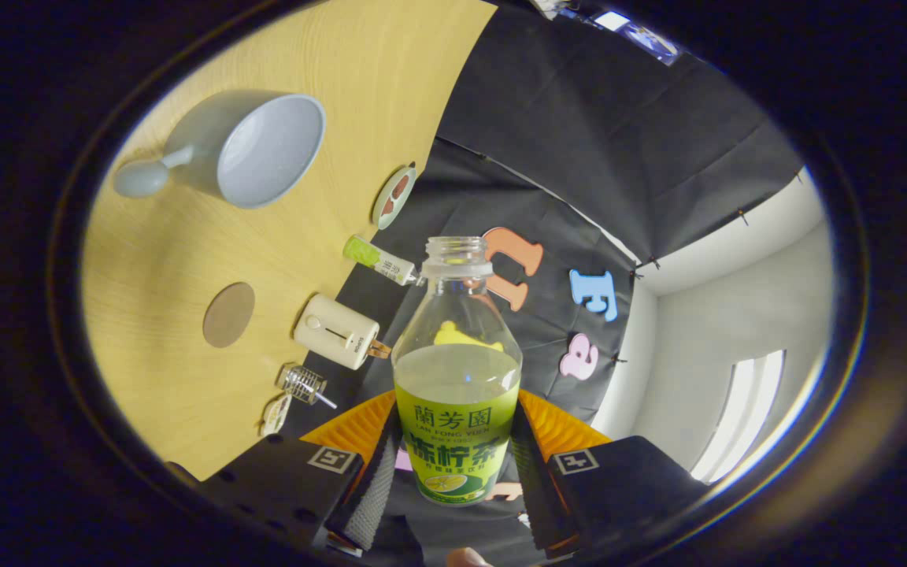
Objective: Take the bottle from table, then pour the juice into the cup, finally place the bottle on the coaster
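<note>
A clear bottle (457, 370) with a green label and no cap sits between my fingers, held clear of the table; yellow-green juice fills its lower part. My gripper (453, 465) is shut on the bottle, one finger pressing each side of the label. The whole view is rolled, so the wooden table (186, 260) stands to the left of the bottle. A pale blue-grey cup (264, 150) with a knobbed handle rests on the table, well beyond the bottle's mouth and to its left. A round brown coaster (229, 315) lies on the table, closer to my fingers than the cup.
Along the table's far edge, by the black cloth wall, stand a cream box-shaped device (337, 331), a small green-and-white tube (379, 260), a round dish (393, 195), a small wire-and-glass piece (304, 383) and a pale figurine (275, 415). A white wall with a window (737, 417) lies to the right.
</note>
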Demonstrator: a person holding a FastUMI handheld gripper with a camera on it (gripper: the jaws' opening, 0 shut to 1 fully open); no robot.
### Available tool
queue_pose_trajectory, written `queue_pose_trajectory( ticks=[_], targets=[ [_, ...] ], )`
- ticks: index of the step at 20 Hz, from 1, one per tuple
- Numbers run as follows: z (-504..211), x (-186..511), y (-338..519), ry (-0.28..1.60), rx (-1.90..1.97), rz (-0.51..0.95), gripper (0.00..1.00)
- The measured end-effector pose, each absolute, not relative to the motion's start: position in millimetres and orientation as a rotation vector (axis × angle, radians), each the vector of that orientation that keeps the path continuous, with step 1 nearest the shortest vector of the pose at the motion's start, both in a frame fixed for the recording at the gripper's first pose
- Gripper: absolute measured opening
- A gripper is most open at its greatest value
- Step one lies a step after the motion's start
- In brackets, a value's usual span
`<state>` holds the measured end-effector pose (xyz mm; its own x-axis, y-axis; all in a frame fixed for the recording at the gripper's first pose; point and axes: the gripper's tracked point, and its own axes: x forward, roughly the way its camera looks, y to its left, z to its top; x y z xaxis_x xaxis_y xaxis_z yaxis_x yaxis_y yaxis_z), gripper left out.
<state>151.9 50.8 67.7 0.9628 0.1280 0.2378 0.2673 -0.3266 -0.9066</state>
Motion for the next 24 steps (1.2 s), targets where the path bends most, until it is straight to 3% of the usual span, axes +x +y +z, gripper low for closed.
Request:
queue_pose_trajectory(
  ticks=[17, 24],
  targets=[
    [66.8, 139.8, 13.4, 0.033, -0.929, 0.005, 0.76],
    [110.0, 141.6, 6.9, 0.006, -0.455, 0.058, 0.76]
  ],
)
